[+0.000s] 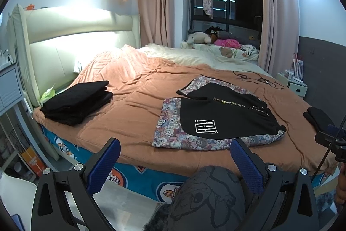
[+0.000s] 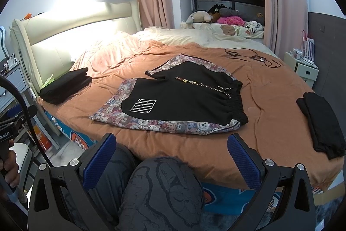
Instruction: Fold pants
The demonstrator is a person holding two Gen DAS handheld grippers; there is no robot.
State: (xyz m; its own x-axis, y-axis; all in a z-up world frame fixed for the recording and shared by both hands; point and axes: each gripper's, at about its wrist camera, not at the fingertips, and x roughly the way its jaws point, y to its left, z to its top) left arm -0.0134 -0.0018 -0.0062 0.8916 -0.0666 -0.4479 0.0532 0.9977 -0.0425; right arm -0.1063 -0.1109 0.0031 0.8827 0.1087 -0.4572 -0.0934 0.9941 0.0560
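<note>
Pants (image 2: 173,99): laid flat on the orange bedspread (image 2: 270,122) near the bed's front edge — black shorts with bear-print panels, waistband to the right, legs to the left, a braided drawstring across the front.
Fold state: no fold is seen yet; the two legs are spread slightly apart, the far one angled away.
Left gripper (image 1: 175,155): held off the bed, short of the near hem; its fingers (image 1: 106,163) are spread wide and nothing is pinched.
Right gripper (image 2: 172,151): likewise held back above the person's knees; its blue fingers (image 2: 242,159) are spread, with nothing between them.
Step in hand: judged to be the approach before the first grasp.
Next move: a pinch at the near waistband corner by the right gripper and at the near leg hem by the left is probably called for — then a lengthwise fold, one leg over the other.
Other items: a folded black stack (image 1: 77,101) at the left, another black garment (image 2: 320,125) at the right, well apart from the pants.
</note>
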